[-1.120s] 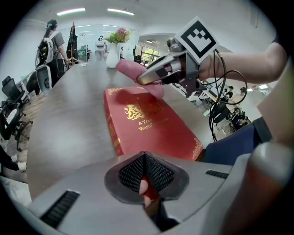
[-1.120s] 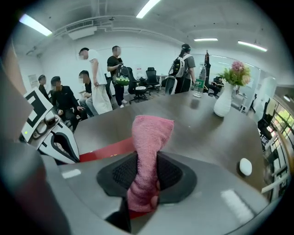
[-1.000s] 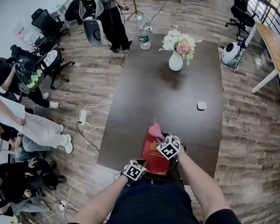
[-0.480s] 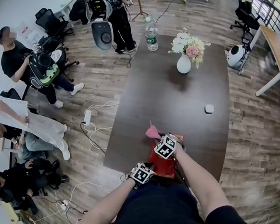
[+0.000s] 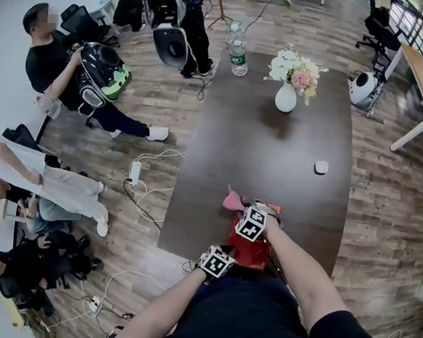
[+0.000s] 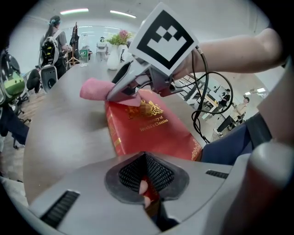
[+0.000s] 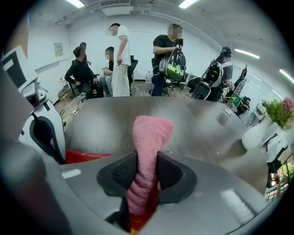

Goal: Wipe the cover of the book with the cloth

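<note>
The person is standing at the near end of a long dark table [image 5: 271, 155], and the red book [image 6: 151, 128] is lying flat on it, cover up, close to that edge and right in front of the body. The left gripper [image 6: 146, 183] is pinching the book's near edge. Its jaws are almost fully together, with only a thin strip of red showing between the pads. That is probably there to pin the book so it is not sliding under the rubbing. The right gripper [image 7: 146, 172] is clamping a pink cloth [image 7: 151, 131]. Its jaws are closing tight on the bunched middle, so a rolled end is sticking out ahead of the tips. Held that way, the cloth is offering a soft pad to the cover instead of hard plastic. In the left gripper view the right gripper is tilting down over the far end of the book. The loose end of the cloth is hanging past the far left corner, over the table rather than on the cover. Most of the cover nearer the person is lying bare, so the wiping seems to be working at the far edge, with the rest yet to be covered. A vase of flowers [image 5: 286, 96], a bottle [image 5: 238, 57] and a small white object [image 5: 321, 167] are standing well apart from the book, farther up the table and out of the way.
</note>
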A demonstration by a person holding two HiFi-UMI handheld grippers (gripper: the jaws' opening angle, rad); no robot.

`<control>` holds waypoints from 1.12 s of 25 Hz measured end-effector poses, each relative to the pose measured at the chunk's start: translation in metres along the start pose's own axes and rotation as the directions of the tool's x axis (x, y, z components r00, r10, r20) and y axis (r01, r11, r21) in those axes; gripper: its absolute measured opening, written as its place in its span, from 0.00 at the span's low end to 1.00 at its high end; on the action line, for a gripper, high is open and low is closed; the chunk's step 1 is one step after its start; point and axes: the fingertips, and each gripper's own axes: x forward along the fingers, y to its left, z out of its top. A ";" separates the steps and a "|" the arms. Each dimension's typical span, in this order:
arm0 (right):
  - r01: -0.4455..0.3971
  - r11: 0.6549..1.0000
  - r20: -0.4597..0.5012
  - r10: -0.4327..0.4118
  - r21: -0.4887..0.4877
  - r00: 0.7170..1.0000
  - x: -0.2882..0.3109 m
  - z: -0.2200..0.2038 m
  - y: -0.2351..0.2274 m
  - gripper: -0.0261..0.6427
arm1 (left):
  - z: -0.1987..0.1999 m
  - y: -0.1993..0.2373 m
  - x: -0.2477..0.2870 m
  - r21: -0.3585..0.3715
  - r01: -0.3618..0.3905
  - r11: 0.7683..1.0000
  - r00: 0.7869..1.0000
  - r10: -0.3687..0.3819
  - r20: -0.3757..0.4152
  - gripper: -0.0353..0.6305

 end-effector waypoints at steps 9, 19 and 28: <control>-0.005 1.000 -0.003 0.005 0.016 1.000 -0.004 -0.015 -0.005 0.22 | -0.001 0.002 0.004 0.007 -0.003 1.000 1.000 0.003 0.002 0.05; 0.015 1.000 -0.012 -0.015 0.011 1.000 -0.011 -0.030 -0.010 0.22 | 0.000 0.000 0.002 -0.010 0.006 1.000 1.000 -0.006 0.002 0.05; 0.006 1.000 -0.039 -0.006 -0.006 0.999 -0.017 -0.045 -0.012 0.22 | -0.002 -0.001 0.003 -0.002 0.005 1.000 1.000 -0.005 -0.012 0.05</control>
